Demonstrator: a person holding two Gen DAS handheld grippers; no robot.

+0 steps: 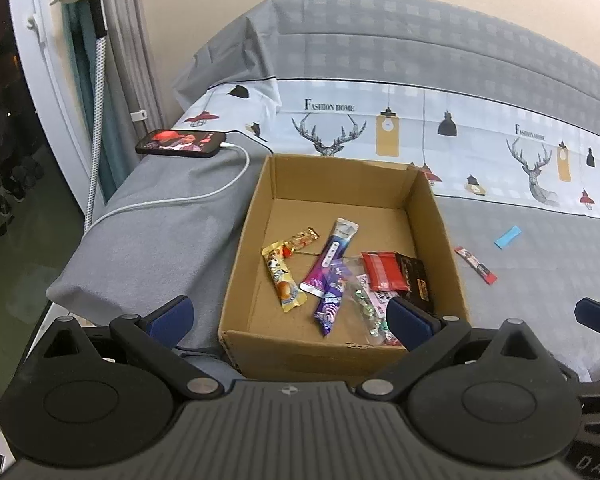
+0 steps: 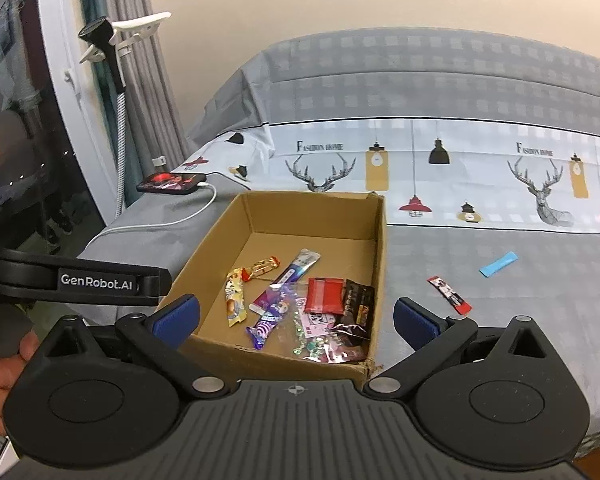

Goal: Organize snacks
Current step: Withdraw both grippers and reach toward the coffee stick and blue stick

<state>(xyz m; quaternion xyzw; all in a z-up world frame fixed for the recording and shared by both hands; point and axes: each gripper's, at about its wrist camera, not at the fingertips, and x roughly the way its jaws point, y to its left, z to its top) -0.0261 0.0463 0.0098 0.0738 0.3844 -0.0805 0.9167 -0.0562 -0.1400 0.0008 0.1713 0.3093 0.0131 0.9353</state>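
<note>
An open cardboard box [image 1: 260, 216] [image 2: 380, 264] sits on the grey bed and holds several snack packets: a yellow one [image 1: 284, 280], a purple one [image 1: 330, 300], a red one [image 1: 382, 272] [image 2: 324, 294] and a dark one [image 2: 356, 300]. Two packets lie on the bed right of the box: a red and black stick [image 1: 476, 265] [image 2: 449, 295] and a blue one [image 1: 508, 237] [image 2: 498, 263]. My left gripper [image 1: 290, 318] is open and empty over the box's near edge. My right gripper [image 2: 296, 318] is open and empty, also at the near edge.
A phone [image 1: 180, 143] [image 2: 172, 182] on a white charging cable [image 1: 204, 196] lies on the bed's left corner. A patterned quilt [image 1: 420, 128] runs behind the box. Curtains and a window frame stand at left, where the bed edge drops off.
</note>
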